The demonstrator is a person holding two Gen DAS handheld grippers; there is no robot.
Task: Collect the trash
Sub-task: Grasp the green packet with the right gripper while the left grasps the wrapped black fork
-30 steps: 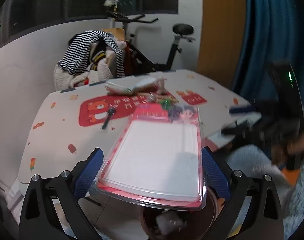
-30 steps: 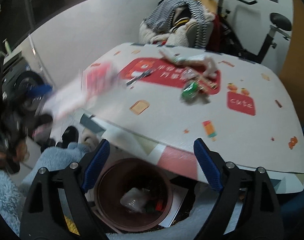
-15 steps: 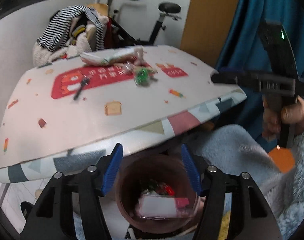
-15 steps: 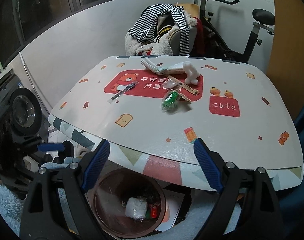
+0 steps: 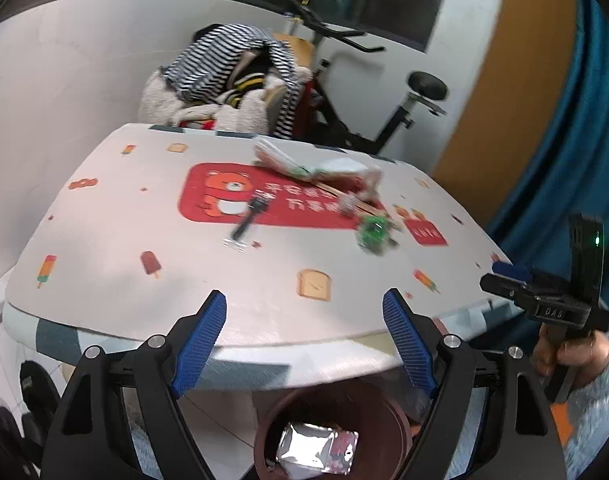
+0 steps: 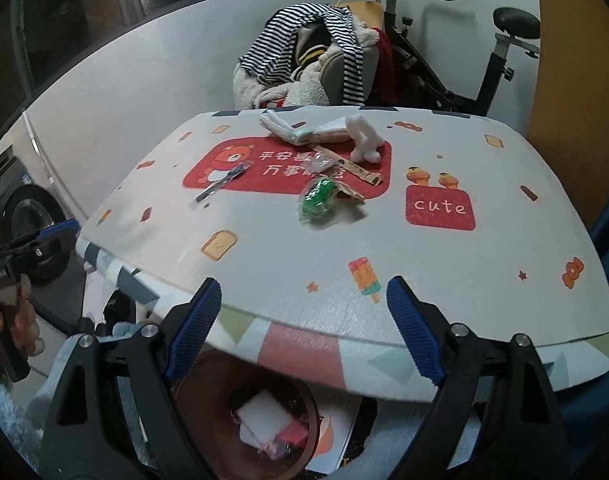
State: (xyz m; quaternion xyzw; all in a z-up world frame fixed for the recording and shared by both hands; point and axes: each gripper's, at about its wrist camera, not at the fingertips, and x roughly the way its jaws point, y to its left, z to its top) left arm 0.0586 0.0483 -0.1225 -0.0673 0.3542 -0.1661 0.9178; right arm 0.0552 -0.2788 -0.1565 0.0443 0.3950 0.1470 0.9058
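Left wrist view: the left gripper [image 5: 304, 328] fills the bottom of the frame, its jaws spread wide with nothing between them; they have just been opening again after a brief narrowing. Below them, at the bottom centre, the brown bin [image 5: 388, 408] already holds a silvery packet [image 5: 310, 446] and some red packaging, so part of the collecting is done. The table [image 5: 116, 248] above still carries rubbish: a green wrapper [image 5: 372, 232] right of centre, a pile of white wrappers [image 5: 320, 168] higher up, and a small dark pen-like thing [image 5: 248, 224] near the middle, blurred. At the right edge a hand in a fluffy sleeve holds the right gripper [image 5: 508, 276].

Right wrist view: the right gripper [image 6: 304, 320] also sits at the bottom, wide apart and empty, its jaws having just closed a little. The bin [image 6: 192, 376] shows at the bottom centre with white and red packaging inside. On the table [image 6: 484, 280] the green wrapper [image 6: 318, 196], the white wrappers [image 6: 328, 130] and the dark pen-like thing [image 6: 220, 184] lie in the upper middle, untouched. The left gripper [image 6: 52, 234] appears at the left edge.

Judging by this, several pieces remain to be picked up and binned.
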